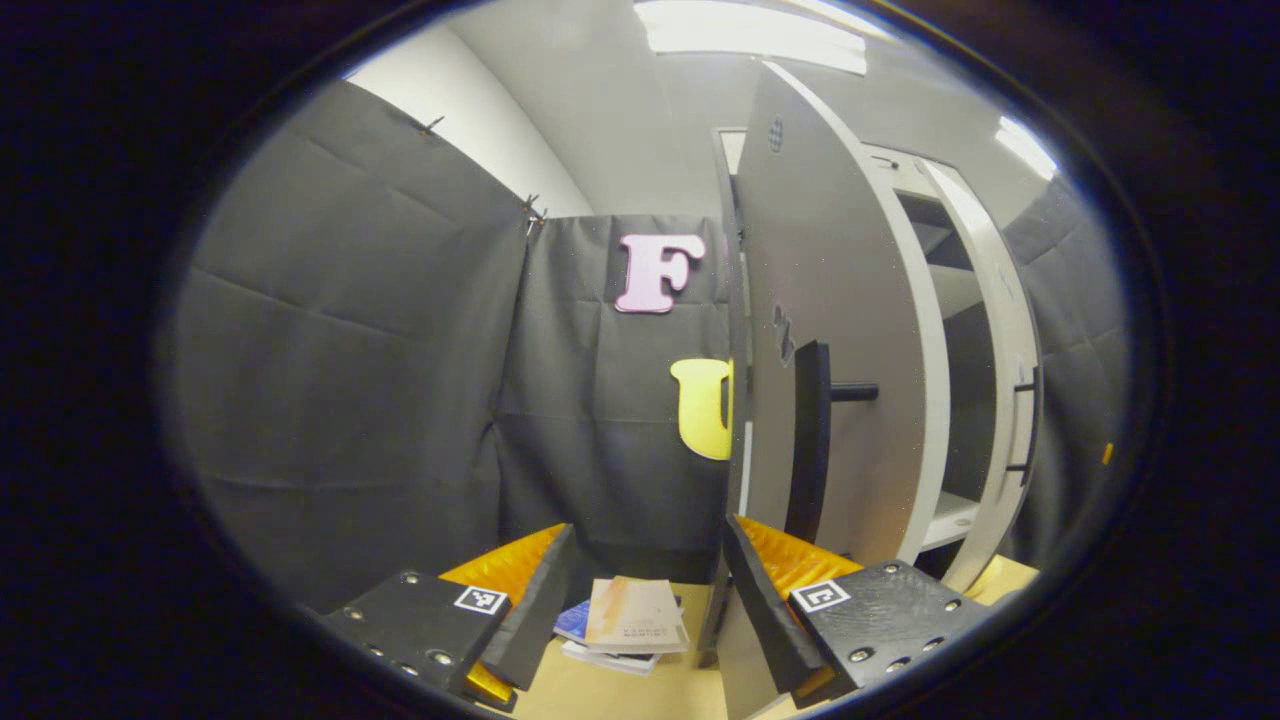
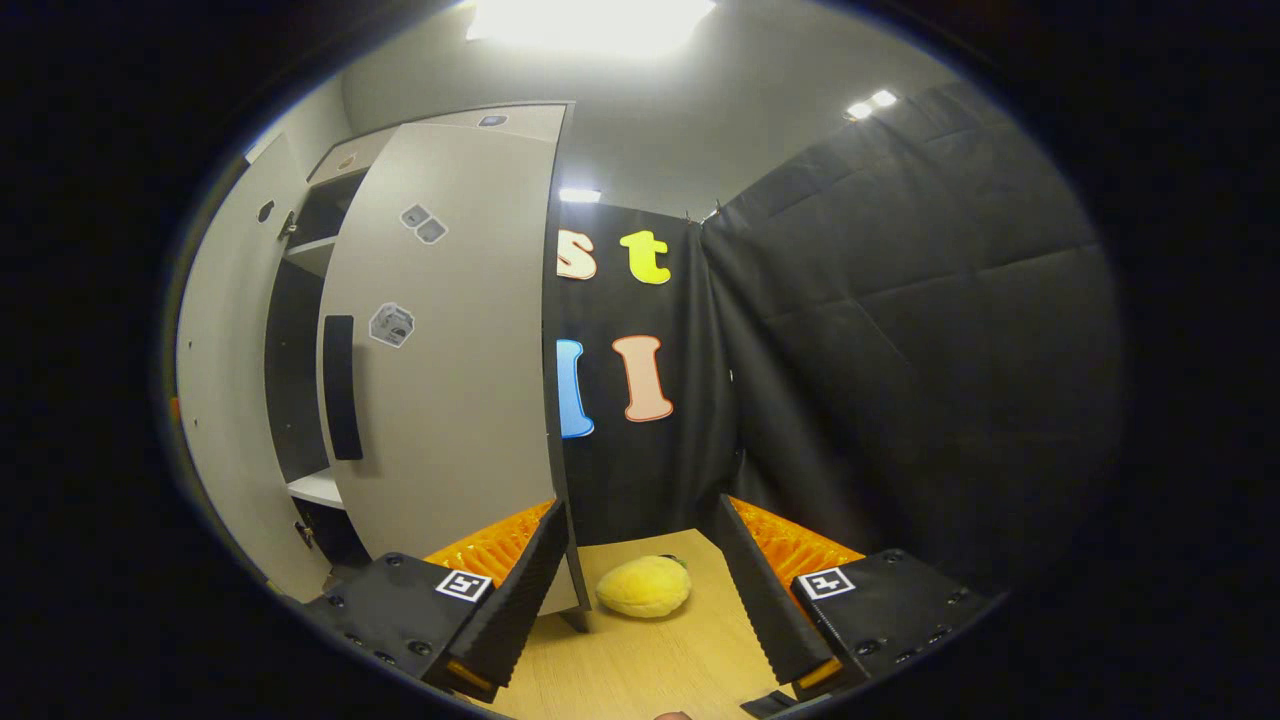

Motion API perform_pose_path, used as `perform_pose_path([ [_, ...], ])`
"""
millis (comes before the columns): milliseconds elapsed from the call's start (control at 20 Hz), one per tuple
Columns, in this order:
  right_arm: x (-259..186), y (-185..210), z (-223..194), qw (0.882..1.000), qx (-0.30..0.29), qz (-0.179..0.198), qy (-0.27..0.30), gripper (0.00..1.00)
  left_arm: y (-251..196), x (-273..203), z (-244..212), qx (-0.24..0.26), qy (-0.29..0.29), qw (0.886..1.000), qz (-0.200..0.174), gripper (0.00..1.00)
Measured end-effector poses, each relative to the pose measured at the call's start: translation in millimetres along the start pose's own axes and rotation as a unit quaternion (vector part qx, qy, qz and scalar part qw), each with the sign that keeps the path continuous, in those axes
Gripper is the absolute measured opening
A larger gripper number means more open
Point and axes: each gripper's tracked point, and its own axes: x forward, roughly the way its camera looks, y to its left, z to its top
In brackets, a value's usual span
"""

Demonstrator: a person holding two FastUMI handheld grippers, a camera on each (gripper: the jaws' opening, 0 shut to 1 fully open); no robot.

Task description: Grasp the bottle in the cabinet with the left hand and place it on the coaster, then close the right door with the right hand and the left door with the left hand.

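In the left gripper view my left gripper point(image 1: 650, 530) is open with nothing between its fingers. Its right finger point(image 1: 765, 610) sits close against the free edge of the cabinet's left door point(image 1: 850, 330), a pale grey panel with a black bar handle point(image 1: 810, 440). This door stands ajar, and the cabinet shelves point(image 1: 950, 290) show behind it. In the right gripper view my right gripper point(image 2: 640, 510) is open and holds nothing. Its left finger point(image 2: 520, 590) is right by the free edge of the right door point(image 2: 450, 360), which is partly open and carries a black handle point(image 2: 340, 400).
A small stack of books point(image 1: 625, 625) lies on the wooden table point(image 1: 620, 695) ahead of the left gripper. A yellow plush lump point(image 2: 645, 585) rests on the table point(image 2: 650, 660) between the right gripper's fingers, farther off. Black cloth walls close in around both sides.
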Motion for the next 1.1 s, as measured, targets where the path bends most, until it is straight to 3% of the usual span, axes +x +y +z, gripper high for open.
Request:
perform_pose_path([
  [100,-1,-1,3,1.000,0.002,0.010,-0.003,0.92,-20,1,0,-0.003,-0.001,1.000,-0.011,0.94],
  [350,-7,-17,9,1.000,-0.009,0.014,-0.012,0.95,-70,6,1,-0.001,-0.005,0.999,-0.042,0.94],
  [400,-8,-21,9,1.000,-0.011,0.012,-0.012,0.92,-80,9,1,-0.001,-0.005,0.999,-0.050,0.94],
  [600,-13,-37,7,1.000,-0.015,0.003,-0.007,0.95,-118,24,0,-0.010,-0.008,0.997,-0.077,0.94],
  [650,-16,-41,5,1.000,-0.016,0.001,-0.005,0.95,-129,28,-1,-0.014,-0.010,0.996,-0.084,0.87],
  [700,-17,-44,4,1.000,-0.016,0.000,-0.002,0.95,-140,34,-2,-0.016,-0.009,0.996,-0.090,0.87],
  [750,-19,-46,3,1.000,-0.017,0.001,0.000,0.95,-151,39,-1,-0.016,-0.009,0.995,-0.094,0.94],
  [1000,-24,-51,3,1.000,-0.026,0.006,0.000,0.92,-173,49,-3,-0.007,-0.012,0.996,-0.089,0.94],
  [1100,-24,-48,1,1.000,-0.025,0.016,0.002,0.95,-173,47,-4,-0.008,-0.011,0.996,-0.090,0.94],
])
